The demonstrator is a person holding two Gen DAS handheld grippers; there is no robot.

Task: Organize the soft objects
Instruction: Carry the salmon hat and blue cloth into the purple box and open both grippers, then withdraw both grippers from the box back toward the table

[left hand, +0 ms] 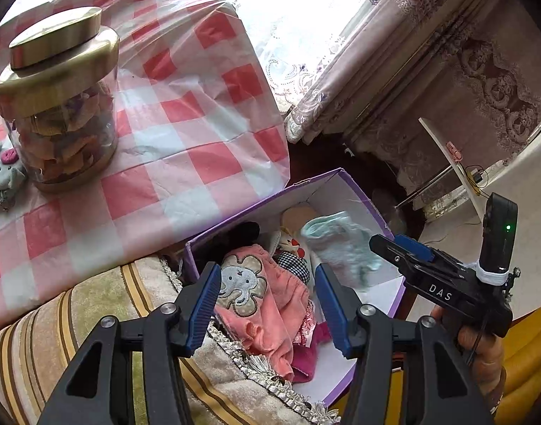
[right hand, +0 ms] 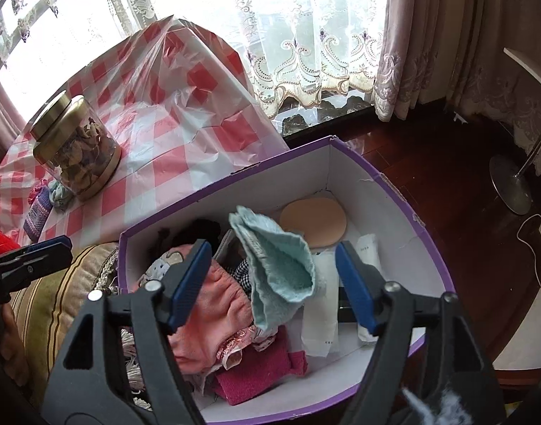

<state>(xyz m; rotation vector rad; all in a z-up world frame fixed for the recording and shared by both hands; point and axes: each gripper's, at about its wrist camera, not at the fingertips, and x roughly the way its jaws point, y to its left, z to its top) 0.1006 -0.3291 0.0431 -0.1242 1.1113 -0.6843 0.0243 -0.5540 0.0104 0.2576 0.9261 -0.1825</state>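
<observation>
A purple box (left hand: 288, 202) (right hand: 270, 191) with white walls sits beside the table and holds soft items. A pink garment (left hand: 256, 301) (right hand: 214, 301) with an elephant patch lies at its left side, over a magenta cloth (right hand: 256, 372). A light teal cloth (right hand: 281, 265) (left hand: 341, 244) stands crumpled in the middle, blurred in the left wrist view. My right gripper (right hand: 273, 248) (left hand: 391, 242) is open, jaws either side of the teal cloth without touching it. My left gripper (left hand: 267, 269) (right hand: 47, 248) is open over the pink garment, with nothing held.
A table under a red-and-white checked cover (left hand: 185, 124) carries a gold-lidded jar (left hand: 61, 99) (right hand: 75, 148), a grey elephant purse (left hand: 5, 173) and a knitted pouch (right hand: 38, 212). A striped cushion (left hand: 58, 326) borders the box. A lamp base (right hand: 511, 184) stands on the wooden floor.
</observation>
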